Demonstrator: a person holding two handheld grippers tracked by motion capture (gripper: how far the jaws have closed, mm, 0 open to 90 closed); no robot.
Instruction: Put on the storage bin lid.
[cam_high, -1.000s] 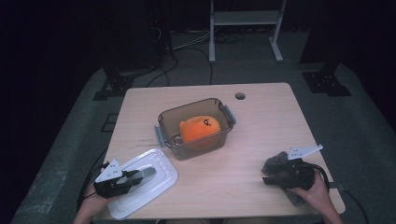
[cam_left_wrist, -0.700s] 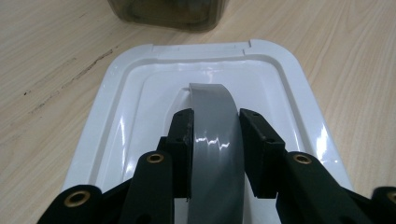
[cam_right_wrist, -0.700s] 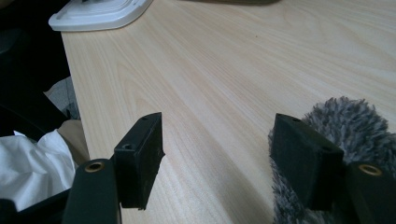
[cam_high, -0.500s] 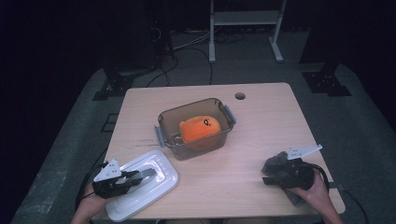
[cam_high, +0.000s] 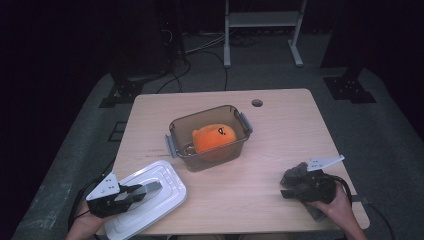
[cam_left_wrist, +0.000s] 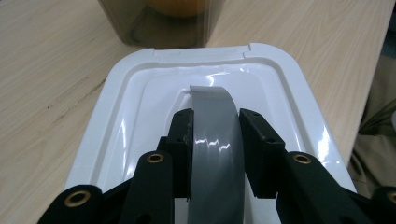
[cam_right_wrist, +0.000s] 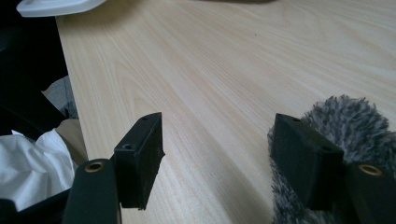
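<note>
Lid (cam_high: 150, 192), white with a grey handle (cam_left_wrist: 212, 140) on top, is lying at the near left corner of the tabletop (cam_high: 280, 130), just in front of the brown box (cam_high: 210, 137) that is holding an orange plush toy (cam_high: 215, 137). The left gripper (cam_left_wrist: 215, 144) is closing on that handle from both sides, with both pads pressing the grey strap, so the lid is in its hold. I am judging that the step in hand is lifting the lid to bring it over the box. To do it well, the person should be keeping the squeeze firm, because the handle looks smooth and glossy, and keeping the lid level so it is not swinging. Over the box, the corners of the lid should be matching the rim and its two grey latches before it is going down. The right gripper (cam_high: 300, 182) is resting at the near right, its jaws standing well apart and holding nothing; a grey fluffy thing (cam_right_wrist: 345, 126) is lying just beside one jaw.
</note>
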